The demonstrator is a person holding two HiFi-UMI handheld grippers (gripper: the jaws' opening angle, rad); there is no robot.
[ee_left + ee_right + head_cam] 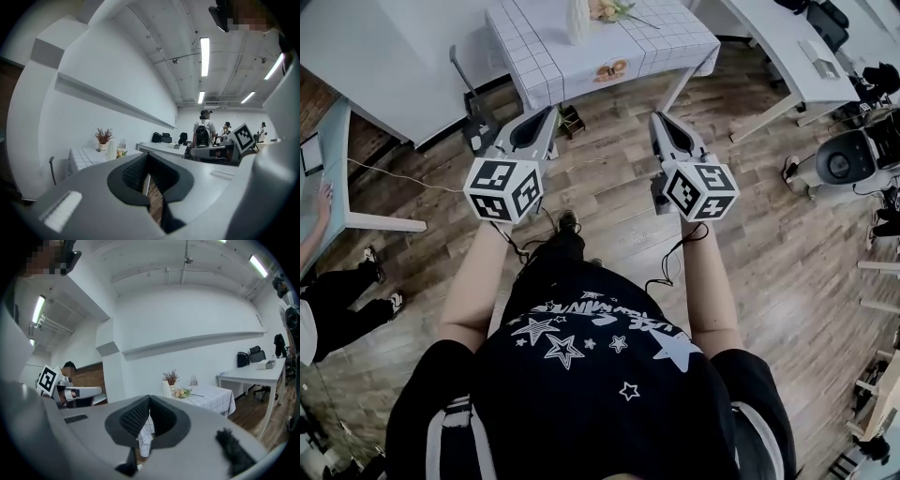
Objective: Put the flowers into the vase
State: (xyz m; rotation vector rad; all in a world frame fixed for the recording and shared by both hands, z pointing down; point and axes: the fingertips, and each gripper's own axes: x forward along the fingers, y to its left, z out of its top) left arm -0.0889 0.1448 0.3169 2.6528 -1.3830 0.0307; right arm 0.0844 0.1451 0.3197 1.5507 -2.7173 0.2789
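Grey plastic jaws are meeting tip to tip on both tools. We are holding the left tongs (549, 112) and the right tongs (657, 118) fully closed, level and side by side, and neither is gripping anything. Ahead of both tips, and well apart from them, the table (544, 47) is standing under a white checked cloth. The flowers (614, 11) are lying flat on it, just to the right of the white vase (577, 19), which is standing upright. In the right gripper view a small pot of dried sprigs (170, 378) is sitting behind the vase.

We are weighing what could go wrong from here. Arriving with the jaws closed means opening them late, close to the stems, and a hurried nudge could push the flowers off the cloth or tip the tall, narrow vase. The cloth is hanging loose over the table edge, so a tip catching it could drag everything along.

Beneath the tongs, a wood-plank floor (609, 178) is running up to the table. White desks (787, 47) are flanking it on both sides. Beyond the left tongs, people (203, 133) are standing at benches under strip lights.
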